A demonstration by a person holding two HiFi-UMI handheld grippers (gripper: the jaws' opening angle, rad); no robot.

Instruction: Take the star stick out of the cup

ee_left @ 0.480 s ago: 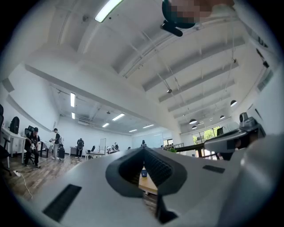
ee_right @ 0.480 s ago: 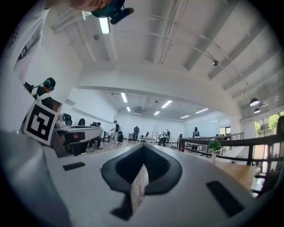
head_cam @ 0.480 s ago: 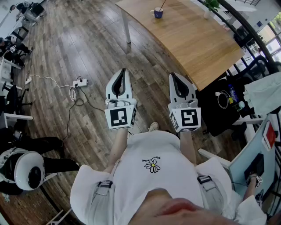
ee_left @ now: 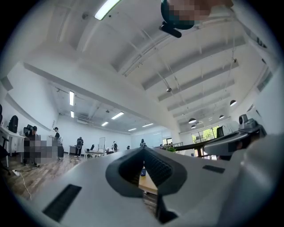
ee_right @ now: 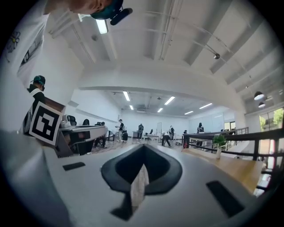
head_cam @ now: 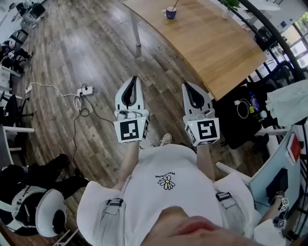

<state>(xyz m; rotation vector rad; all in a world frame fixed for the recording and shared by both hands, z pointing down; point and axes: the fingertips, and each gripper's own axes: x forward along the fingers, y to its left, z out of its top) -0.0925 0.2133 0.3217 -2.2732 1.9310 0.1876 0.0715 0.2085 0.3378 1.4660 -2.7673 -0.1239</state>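
Observation:
A dark blue cup point(head_cam: 171, 12) stands at the far end of the wooden table point(head_cam: 211, 43), and a thin stick point(head_cam: 176, 4) leans out of it; its star end does not show. Both grippers hang over the floor, well short of the table. My left gripper point(head_cam: 135, 77) is shut with nothing in it, tips pointing toward the table. My right gripper point(head_cam: 185, 84) is shut and empty too, beside the table's near corner. In the left gripper view the jaws point(ee_left: 143, 149) meet, with the small cup point(ee_left: 143, 172) far beyond them. The right gripper point(ee_right: 143, 146) shows jaws closed on nothing.
A white power strip with cables point(head_cam: 84, 90) lies on the wooden floor at left. A potted plant point(head_cam: 230, 6) stands at the table's far side. A black chair with items point(head_cam: 250, 115) is at right. A white helmet point(head_cam: 48, 214) sits at lower left. People stand far off.
Both grippers hold nearly the same place; the right one has edged slightly left. The view has shifted a little, and the white helmet at lower left has moved down and right.

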